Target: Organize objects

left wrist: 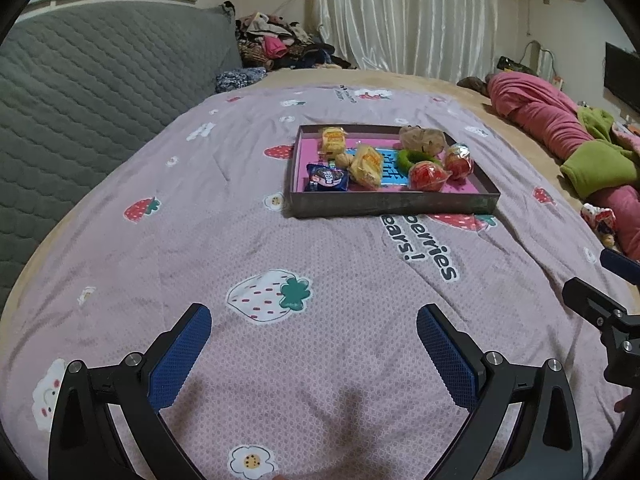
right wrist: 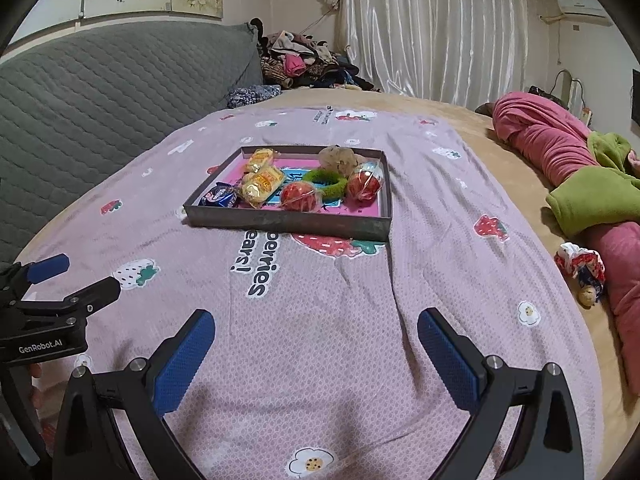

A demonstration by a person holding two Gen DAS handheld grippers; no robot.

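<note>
A shallow dark tray [left wrist: 392,204] [right wrist: 288,222] with a pink floor sits on the bed's pink strawberry sheet. In it lie yellow snack packs [left wrist: 366,164] [right wrist: 262,186], a blue cookie pack [left wrist: 326,178] [right wrist: 218,196], two red wrapped balls [left wrist: 426,176] [right wrist: 298,196], a green ring [left wrist: 412,158] [right wrist: 326,184], a walnut [left wrist: 342,159] and a brown plush [left wrist: 422,136] [right wrist: 338,158]. My left gripper [left wrist: 314,320] is open and empty, well short of the tray. My right gripper [right wrist: 316,324] is open and empty, also short of it.
A grey quilted headboard [left wrist: 80,92] stands at the left. Pink and green blankets [right wrist: 580,184] and a small doll [right wrist: 582,272] lie at the right. A clothes pile [right wrist: 304,60] and curtains are at the back.
</note>
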